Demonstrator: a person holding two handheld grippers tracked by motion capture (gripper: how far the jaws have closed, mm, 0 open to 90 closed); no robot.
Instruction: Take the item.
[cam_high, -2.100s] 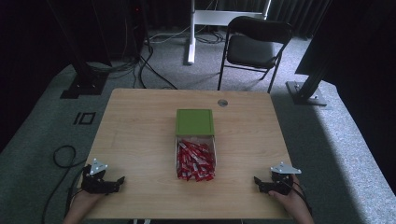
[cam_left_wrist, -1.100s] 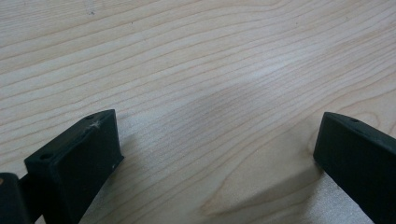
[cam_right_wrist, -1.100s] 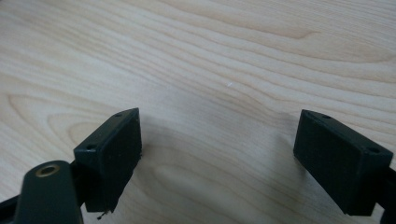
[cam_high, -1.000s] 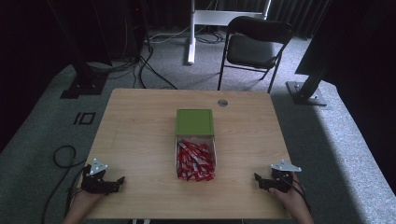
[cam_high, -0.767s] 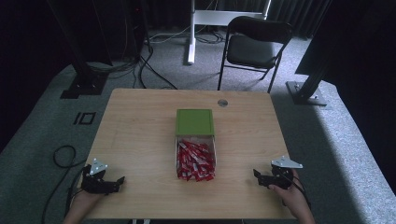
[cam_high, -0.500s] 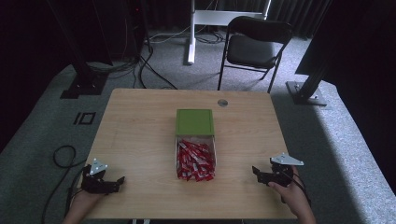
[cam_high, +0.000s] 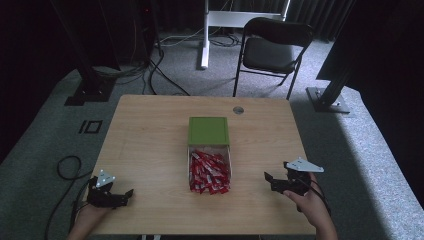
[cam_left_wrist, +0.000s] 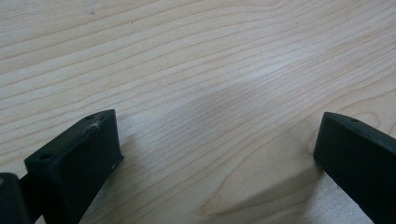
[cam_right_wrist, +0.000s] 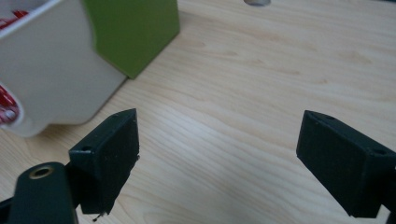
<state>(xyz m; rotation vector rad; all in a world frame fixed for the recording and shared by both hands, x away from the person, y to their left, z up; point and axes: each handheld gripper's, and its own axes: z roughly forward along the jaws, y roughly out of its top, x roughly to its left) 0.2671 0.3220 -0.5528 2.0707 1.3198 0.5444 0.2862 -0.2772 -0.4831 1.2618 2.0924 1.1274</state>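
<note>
Red packets (cam_high: 209, 172) fill the clear bin (cam_high: 190, 170) at the centre of the high view, its green lid (cam_high: 208, 131) lying just behind it on my table (cam_high: 145, 145). Nothing looks handled yet. My right gripper (cam_high: 271, 181) sits lower right, jaws wide apart and empty; my left gripper (cam_high: 126, 194) lower left, likewise gaping, holding nothing.

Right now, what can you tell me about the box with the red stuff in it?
The clear box sits mid-table, long side running away from the person. It looks like see-through plastic, open on top and heaped with small red-and-white packets. A green square lid or box touches its far end. In the right gripper view its pale wall rests flat on the wood. Neither gripper touches it.
</note>
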